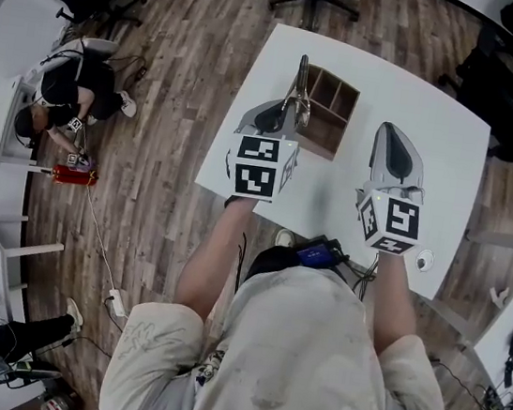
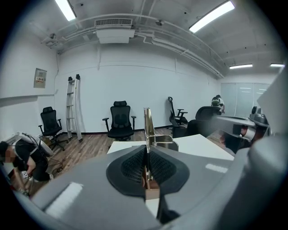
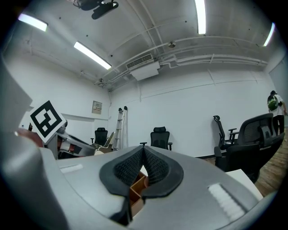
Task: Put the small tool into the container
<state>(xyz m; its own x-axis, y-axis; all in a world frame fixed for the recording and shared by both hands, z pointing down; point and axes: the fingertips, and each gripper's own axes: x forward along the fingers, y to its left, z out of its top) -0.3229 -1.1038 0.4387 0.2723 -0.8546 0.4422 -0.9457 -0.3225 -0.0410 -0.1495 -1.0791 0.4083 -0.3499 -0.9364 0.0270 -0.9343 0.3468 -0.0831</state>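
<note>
Fingers (image 2: 130,167) of our left gripper (image 2: 146,157) are pressed together on a slim shiny metal tool (image 2: 147,128), whose flat shaft rises straight out from between the black ribbed pads. In the head view this left gripper sits at the near left of a brown wooden box with open compartments (image 1: 320,144). The tool reaches away from us along the box's left edge (we cannot tell whether it touches the wood). The box rests on a white counter (image 1: 440,145), toward the far left part of it. Our right gripper (image 3: 143,158) is to the right of the box, apart from it, over bare counter. Its fingers (image 3: 158,171) are closed against each other with nothing between them, and a corner of the wooden box shows below them in the right gripper view. On the wooden floor (image 1: 164,153), well off to the left, a person (image 1: 63,101) in dark clothes bends low.
</note>
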